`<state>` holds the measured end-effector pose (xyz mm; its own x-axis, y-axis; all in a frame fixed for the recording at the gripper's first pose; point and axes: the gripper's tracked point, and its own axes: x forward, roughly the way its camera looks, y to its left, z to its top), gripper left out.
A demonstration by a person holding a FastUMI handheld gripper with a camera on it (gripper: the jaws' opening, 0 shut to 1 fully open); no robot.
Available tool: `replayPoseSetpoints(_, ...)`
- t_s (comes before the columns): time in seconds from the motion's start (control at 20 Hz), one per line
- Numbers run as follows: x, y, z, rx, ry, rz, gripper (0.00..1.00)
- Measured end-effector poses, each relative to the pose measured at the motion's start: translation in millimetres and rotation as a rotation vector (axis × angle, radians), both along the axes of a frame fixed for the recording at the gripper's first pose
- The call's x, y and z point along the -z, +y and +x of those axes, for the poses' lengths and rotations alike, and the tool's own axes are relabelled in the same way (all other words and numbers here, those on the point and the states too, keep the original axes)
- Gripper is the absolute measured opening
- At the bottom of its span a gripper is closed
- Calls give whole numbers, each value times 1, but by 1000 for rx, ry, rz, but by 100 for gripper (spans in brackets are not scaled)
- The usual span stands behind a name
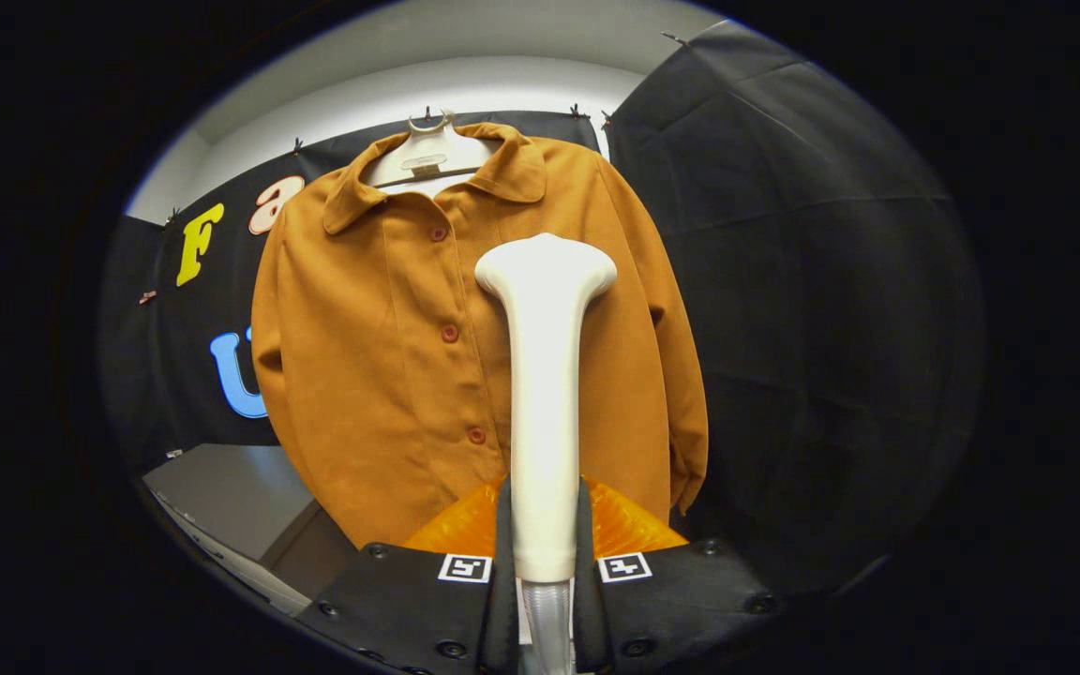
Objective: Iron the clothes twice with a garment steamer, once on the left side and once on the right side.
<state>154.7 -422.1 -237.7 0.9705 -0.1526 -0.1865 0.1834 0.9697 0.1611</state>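
Gripper: gripper (545, 572) clenched on the garment steamer (545, 394), both black fingers (501, 581) pressing the white handle from either side near its lower end.
Steamer position: handle stands upright between the fingers, its flared head just ahead of the shirt's front, to the right of the button placket; whether the head touches the cloth cannot be told.
Steamer look: smooth white plastic, narrow shaft widening to a rounded head; a pale grey hose (547, 619) leaves its bottom between the fingers.
Shirt: mustard-brown shirt (381, 375) hangs on a white hanger (427, 155) beyond the steamer, collar open, dark red buttons (449, 333) closed down the front.
Shirt edges: left sleeve hangs along the left side; right sleeve falls straight, its cuff low and right of the steamer; the hem is partly hidden behind the gripper.
Open room: bare black cloth wall (812, 309) spreads right of the shirt; left of the shirt, more black wall above a grey surface (231, 487) near the hem.
Gripper body: orange ribbed parts (634, 525) show behind the fingers, either side of the handle.
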Motion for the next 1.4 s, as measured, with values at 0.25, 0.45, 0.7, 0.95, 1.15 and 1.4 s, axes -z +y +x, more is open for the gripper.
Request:
replayPoseSetpoints(0.25,35,0,-14,5,73,24,27)
replayPoseSetpoints(0.45,59,0,-25,7,123,33,27)
replayPoseSetpoints(0.7,96,2,-44,20,195,52,27)
replayPoseSetpoints(0.95,123,8,-65,24,261,59,27)
replayPoseSetpoints(1.15,131,13,-85,55,279,62,27)
replayPoseSetpoints(1.4,117,28,-110,62,267,20,27)
